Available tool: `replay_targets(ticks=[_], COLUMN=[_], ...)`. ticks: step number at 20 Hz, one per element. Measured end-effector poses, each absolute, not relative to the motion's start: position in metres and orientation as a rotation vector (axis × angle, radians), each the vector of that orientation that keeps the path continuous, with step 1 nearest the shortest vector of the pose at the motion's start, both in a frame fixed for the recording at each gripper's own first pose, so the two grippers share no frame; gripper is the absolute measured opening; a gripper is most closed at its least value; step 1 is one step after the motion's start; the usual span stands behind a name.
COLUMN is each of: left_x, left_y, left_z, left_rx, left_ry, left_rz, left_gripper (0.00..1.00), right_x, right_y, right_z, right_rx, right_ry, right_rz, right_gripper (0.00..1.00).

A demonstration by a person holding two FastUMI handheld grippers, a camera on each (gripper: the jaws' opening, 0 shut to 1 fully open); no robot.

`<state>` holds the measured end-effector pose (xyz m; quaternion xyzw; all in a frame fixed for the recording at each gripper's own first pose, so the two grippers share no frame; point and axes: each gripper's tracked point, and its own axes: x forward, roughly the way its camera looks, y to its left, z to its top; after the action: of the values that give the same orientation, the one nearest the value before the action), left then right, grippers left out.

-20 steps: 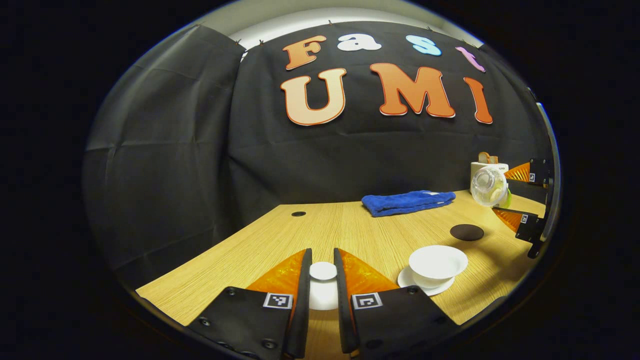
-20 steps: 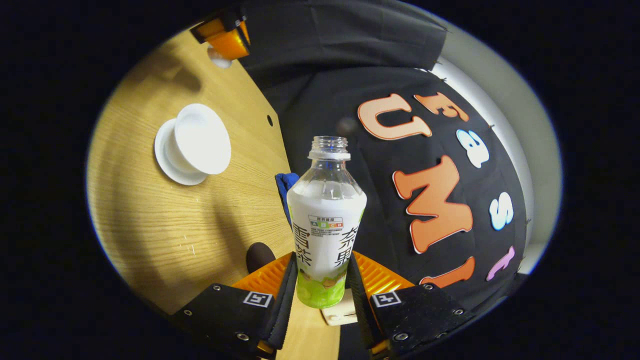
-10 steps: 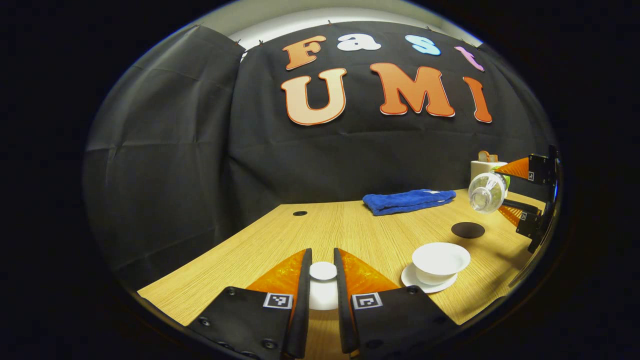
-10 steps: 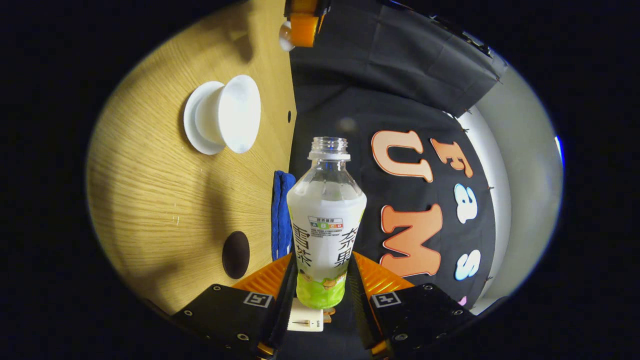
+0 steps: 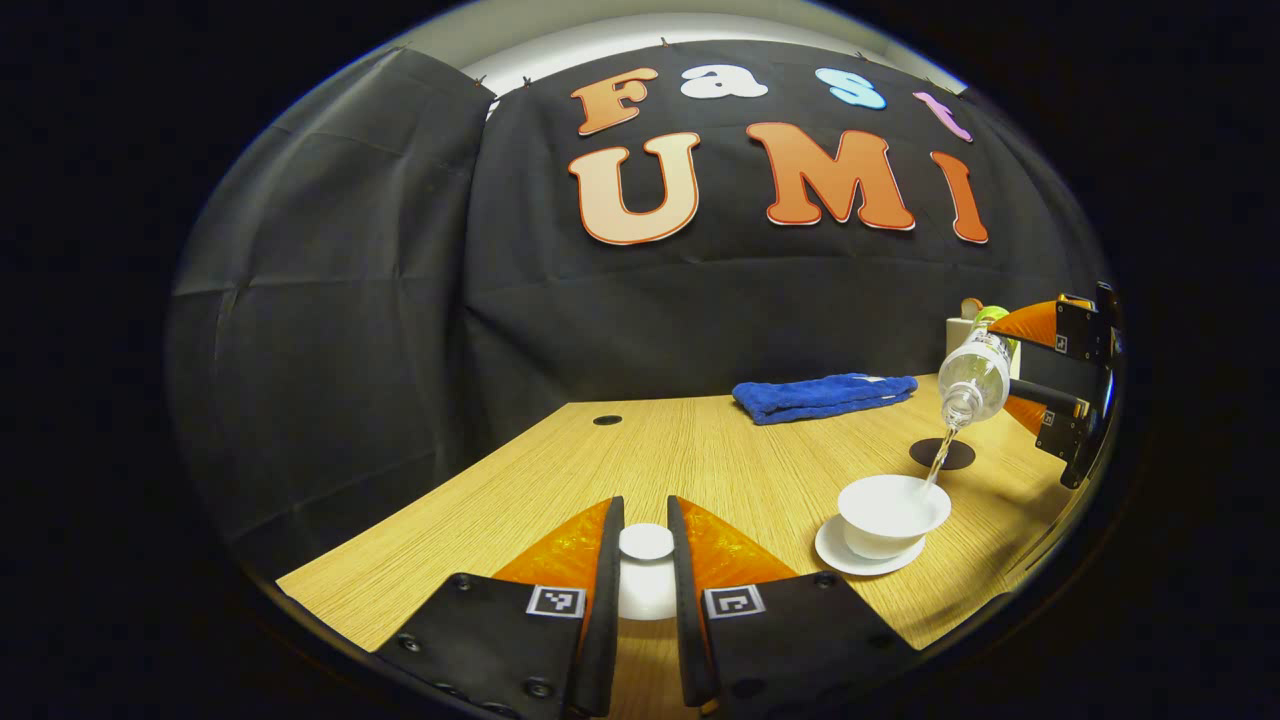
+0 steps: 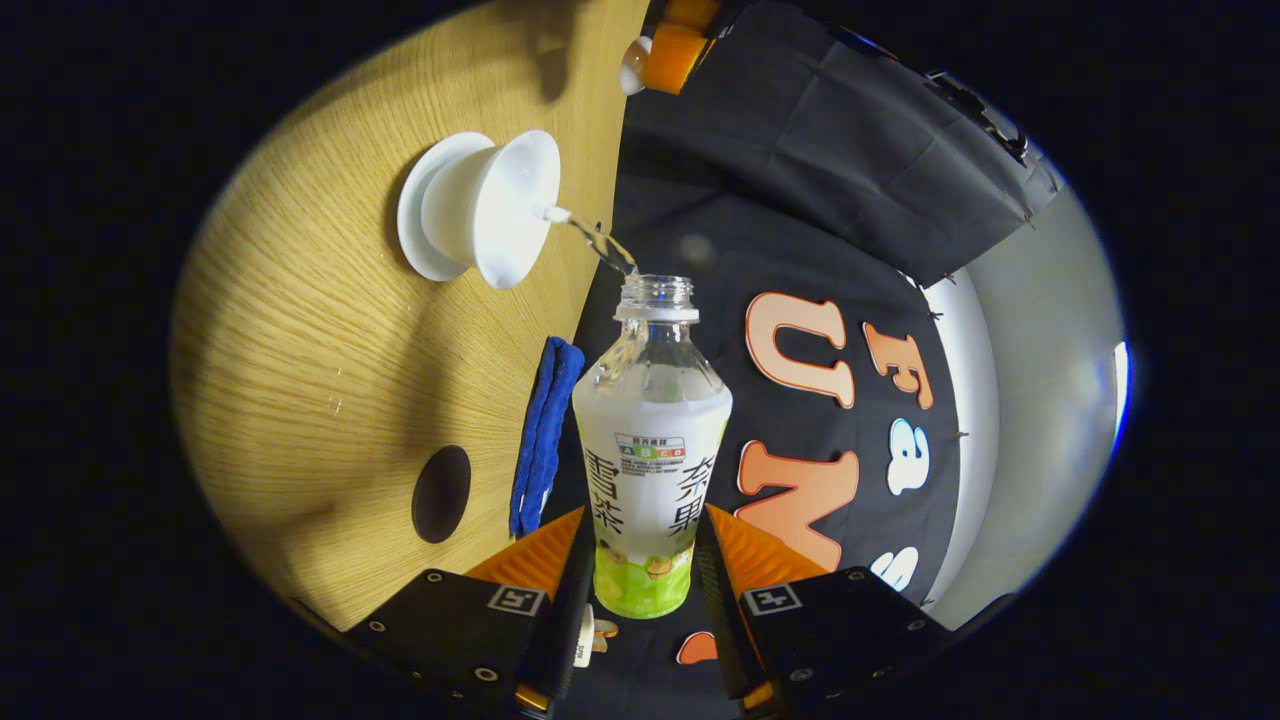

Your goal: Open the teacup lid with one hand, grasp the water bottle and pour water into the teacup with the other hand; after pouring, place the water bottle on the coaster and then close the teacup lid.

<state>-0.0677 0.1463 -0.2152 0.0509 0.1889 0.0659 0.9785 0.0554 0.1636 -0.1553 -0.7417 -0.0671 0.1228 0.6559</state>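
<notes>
My left gripper [image 5: 645, 560] is shut on the white teacup lid [image 5: 646, 542], held above the table's near edge. The open white teacup [image 5: 893, 512] sits on its saucer [image 5: 850, 560] to the right. My right gripper [image 6: 645, 570] is shut on the clear water bottle [image 6: 652, 450], tipped on its side above the cup. A thin stream of water [image 6: 590, 236] runs from the bottle's mouth into the teacup [image 6: 495, 205]. In the left gripper view the bottle [image 5: 974, 378] and the right gripper [image 5: 1060, 385] show at the far right. The dark round coaster [image 5: 941, 454] lies just behind the cup.
A folded blue towel [image 5: 825, 396] lies at the back of the wooden table [image 5: 720, 460]. A white box [image 5: 962, 330] stands behind the bottle at the back right. A small cable hole [image 5: 606, 420] sits at the table's back left.
The right gripper has tipped the bottle further and brought its mouth over the cup; water now streams into it. The left gripper has kept still with the lid.
</notes>
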Motion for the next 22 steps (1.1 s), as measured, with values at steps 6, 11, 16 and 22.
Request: replay_targets(ticks=[6,11,16,22], left_x=[-0.069,-0.069,-0.070,-0.071], left_y=[0.151,0.155,0.157,0.162], left_z=[-0.215,-0.215,-0.213,-0.206], left_rx=[0.100,0.098,0.091,0.094], left_ry=[0.380,0.384,0.384,0.373], left_rz=[0.138,0.141,0.142,0.147], left_gripper=[0.29,0.30,0.29,0.29], right_x=[0.060,0.062,0.065,0.069], right_y=[0.166,0.168,0.170,0.174], right_z=[-0.148,-0.143,-0.136,-0.128], right_rx=[-1.723,-1.758,-1.801,-1.856], right_ry=[-0.190,-0.232,-0.274,-0.321], right_rz=[0.278,0.267,0.257,0.246], right_gripper=[0.58,0.54,0.57,0.57])
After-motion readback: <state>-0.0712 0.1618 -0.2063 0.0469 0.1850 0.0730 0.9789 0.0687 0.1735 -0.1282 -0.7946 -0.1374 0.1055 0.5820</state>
